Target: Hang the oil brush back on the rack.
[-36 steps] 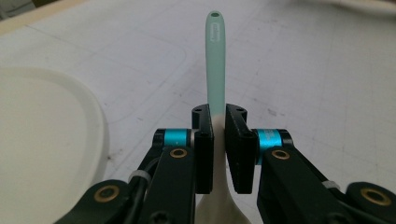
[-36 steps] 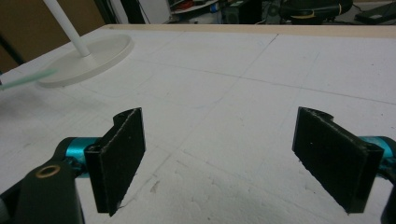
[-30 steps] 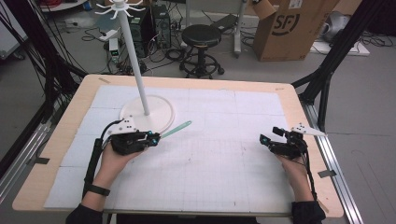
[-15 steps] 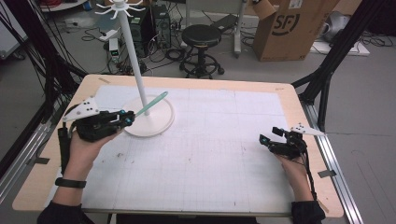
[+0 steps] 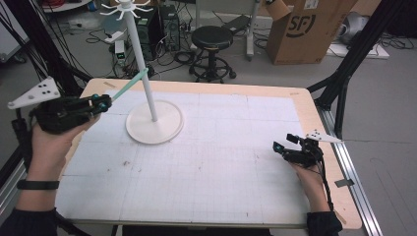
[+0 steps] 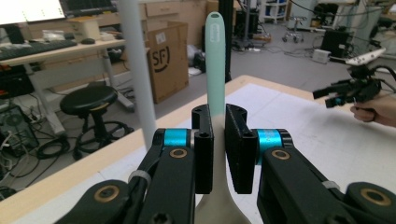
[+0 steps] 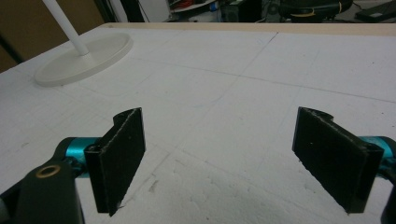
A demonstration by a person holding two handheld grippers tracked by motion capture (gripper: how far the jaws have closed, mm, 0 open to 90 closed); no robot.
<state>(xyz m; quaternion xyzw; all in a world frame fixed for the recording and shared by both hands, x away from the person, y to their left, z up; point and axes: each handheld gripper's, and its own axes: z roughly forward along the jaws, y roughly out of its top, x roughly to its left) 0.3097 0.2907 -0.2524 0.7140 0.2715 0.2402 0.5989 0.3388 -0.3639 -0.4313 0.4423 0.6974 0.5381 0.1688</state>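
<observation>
I have the left gripper lifted off the table's left edge, my left hand under it, jaws pointing toward the white stand's pole. Its pads are pinched on a mint-green spatula-like utensil, gripped low on the handle where it widens; in the left gripper view the handle rises straight out between the pads, its tip just beside the pole. From above, that tip reaches the pole above the stand's round base. My right hand rests near the table's right edge, the right gripper low over the white gridded mat, its jaws spread wide with nothing between them.
</observation>
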